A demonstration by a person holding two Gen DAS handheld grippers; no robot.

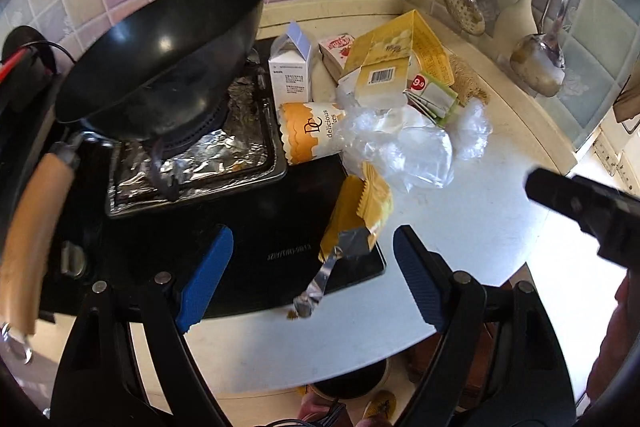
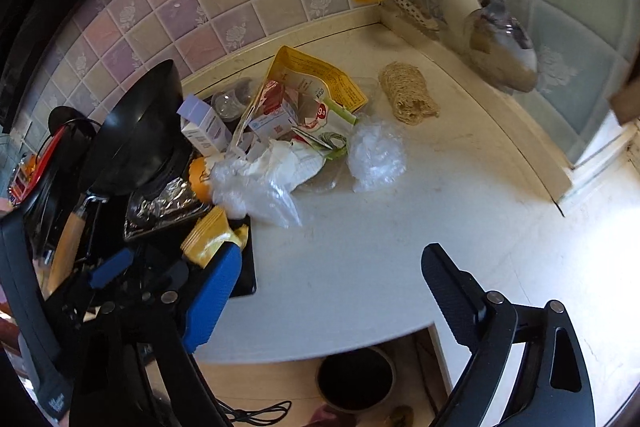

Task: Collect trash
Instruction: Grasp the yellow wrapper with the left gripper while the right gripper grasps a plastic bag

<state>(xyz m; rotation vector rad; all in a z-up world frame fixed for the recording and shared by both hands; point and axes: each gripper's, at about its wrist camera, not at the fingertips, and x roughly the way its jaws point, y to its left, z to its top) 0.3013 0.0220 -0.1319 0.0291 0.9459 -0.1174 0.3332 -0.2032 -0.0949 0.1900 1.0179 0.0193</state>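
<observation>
Both wrist cams look down and forward at the bench (image 2: 360,267) from close above its near edge, left one over the stove (image 1: 248,227). Both catch the trash pile (image 1: 384,115) and the tiled corner.

"DC" and "delicious" are being shown on the orange-and-white paper cup (image 1: 310,137); "9.9" is being displayed on a red sticker (image 1: 418,82) on the green packet.
</observation>
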